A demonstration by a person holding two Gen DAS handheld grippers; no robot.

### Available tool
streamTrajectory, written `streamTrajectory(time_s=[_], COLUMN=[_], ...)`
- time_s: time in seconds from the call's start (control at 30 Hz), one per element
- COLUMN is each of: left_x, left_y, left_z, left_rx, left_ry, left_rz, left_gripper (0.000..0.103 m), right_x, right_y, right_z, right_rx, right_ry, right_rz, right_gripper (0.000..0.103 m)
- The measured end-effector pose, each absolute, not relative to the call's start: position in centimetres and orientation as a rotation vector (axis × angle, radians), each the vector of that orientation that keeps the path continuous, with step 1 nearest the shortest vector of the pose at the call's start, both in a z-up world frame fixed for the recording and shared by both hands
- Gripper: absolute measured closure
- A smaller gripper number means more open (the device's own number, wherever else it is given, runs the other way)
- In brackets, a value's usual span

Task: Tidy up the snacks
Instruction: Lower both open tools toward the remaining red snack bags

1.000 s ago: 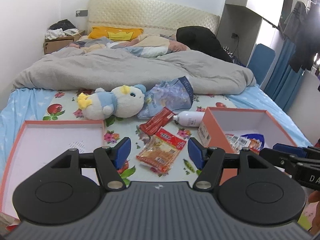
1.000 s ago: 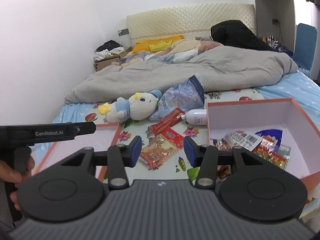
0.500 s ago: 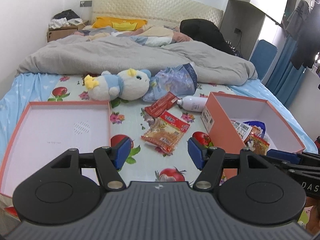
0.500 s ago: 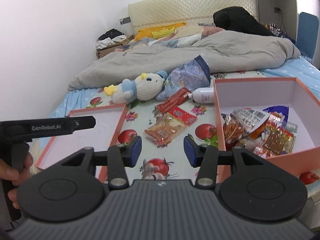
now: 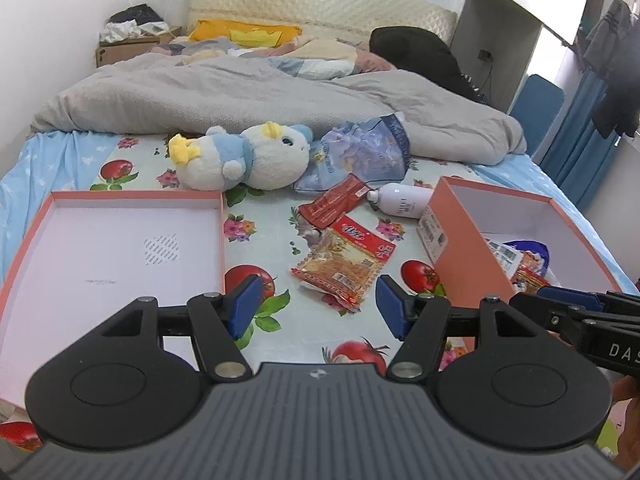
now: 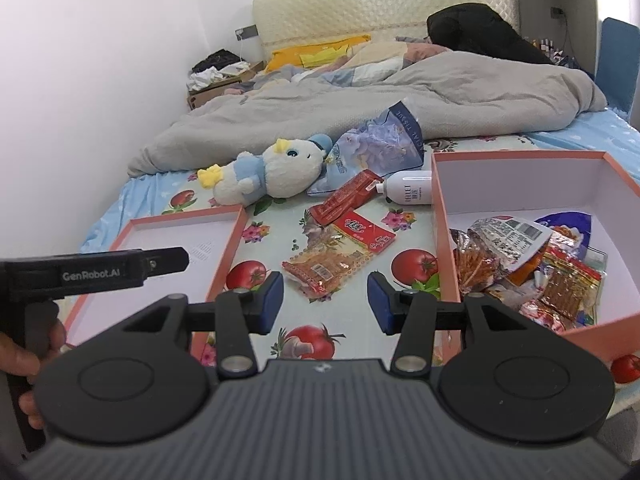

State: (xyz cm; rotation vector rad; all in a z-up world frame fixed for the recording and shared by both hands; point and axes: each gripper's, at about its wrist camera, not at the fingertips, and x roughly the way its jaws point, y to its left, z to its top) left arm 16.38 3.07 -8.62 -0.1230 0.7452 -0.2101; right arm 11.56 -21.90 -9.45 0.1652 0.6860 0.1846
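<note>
Bedsheet (image 5: 276,240) ahead holds the orange snack packet (image 5: 344,266), long axis slanting away rightward, just beyond my empty, parted left gripper (image 5: 318,306) and right gripper (image 6: 326,298).

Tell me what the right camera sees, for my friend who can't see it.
An open, empty hand-held gripper hovers over a bed, pointing at an orange snack packet. Right of it, a pink box holds more snacks; a plush toy lies behind.

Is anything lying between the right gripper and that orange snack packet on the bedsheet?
Nothing visible does: only bare flowered sheet lies between the right gripper, its fingers apart, and the flat orange-and-red snack packet.
</note>
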Motion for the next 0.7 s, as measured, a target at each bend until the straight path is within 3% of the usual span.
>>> streamTrajectory(time_s=[0.7], left_x=[29.1], left_y=[4.0], left_z=[-16.0], left_rx=[-0.127], left_ry=[0.807], left_rz=[-0.221], left_gripper=[0.035], right_x=[23.3], right_y=[-20.4], right_z=[-16.0], right_rx=[0.108], right_ry=[0.798], right_rz=[0.26], right_gripper=[0.054])
